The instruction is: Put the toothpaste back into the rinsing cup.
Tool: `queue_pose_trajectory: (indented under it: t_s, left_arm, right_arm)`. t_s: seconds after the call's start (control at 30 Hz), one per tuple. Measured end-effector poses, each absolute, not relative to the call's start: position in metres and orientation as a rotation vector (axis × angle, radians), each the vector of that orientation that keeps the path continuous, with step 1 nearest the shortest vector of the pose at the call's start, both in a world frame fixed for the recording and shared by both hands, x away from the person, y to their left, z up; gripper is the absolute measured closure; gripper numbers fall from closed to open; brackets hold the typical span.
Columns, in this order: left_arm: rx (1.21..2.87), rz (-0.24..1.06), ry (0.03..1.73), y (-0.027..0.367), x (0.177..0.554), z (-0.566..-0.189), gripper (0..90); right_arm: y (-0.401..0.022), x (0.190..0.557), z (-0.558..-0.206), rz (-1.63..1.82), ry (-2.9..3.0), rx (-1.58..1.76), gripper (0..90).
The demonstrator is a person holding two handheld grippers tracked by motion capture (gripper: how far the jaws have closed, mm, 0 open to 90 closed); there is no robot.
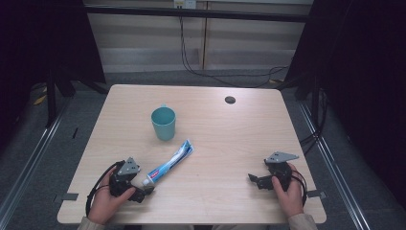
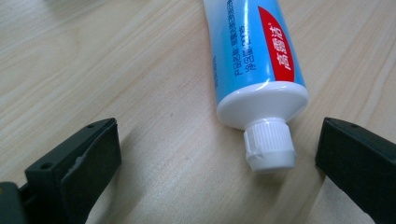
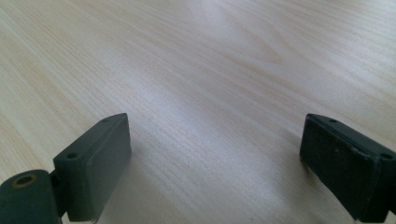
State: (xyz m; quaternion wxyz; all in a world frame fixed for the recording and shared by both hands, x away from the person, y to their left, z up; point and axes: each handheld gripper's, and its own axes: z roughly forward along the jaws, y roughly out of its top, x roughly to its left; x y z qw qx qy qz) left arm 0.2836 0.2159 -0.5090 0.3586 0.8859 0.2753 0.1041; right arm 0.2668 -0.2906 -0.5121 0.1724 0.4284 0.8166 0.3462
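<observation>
A blue and white toothpaste tube (image 1: 170, 163) with a red label lies flat on the table, its white cap (image 1: 147, 181) pointing toward the near left. My left gripper (image 1: 143, 190) rests at the front left, jaws open wide. In the left gripper view the tube's cap (image 2: 270, 144) sits between the jaws, closer to the right one, touching neither. A teal cup (image 1: 163, 123) stands upright behind the tube. My right gripper (image 1: 256, 181) rests at the front right, open, with only bare wood between its jaws (image 3: 215, 158).
The light wooden table (image 1: 225, 143) has a round cable hole (image 1: 230, 99) at the back right. Cables hang behind the table's far edge. A person's hands hold both grippers near the front edge.
</observation>
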Motion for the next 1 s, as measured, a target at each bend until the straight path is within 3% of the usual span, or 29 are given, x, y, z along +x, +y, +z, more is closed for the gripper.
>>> queue_pose_trajectory:
  t_s: [0.47, 1.0]
  left_arm:
    - [2.3, 0.262, 0.74, 0.212, 0.284, -0.507, 0.0]
    - [2.326, 0.153, 0.773, 0.205, 0.291, -0.493, 4.7]
  right_arm:
    - [-0.291, 0.267, -0.512, 0.983, 2.317, 1.215, 8.4]
    - [-0.291, 0.267, -0.512, 0.983, 2.317, 1.216, 8.4]
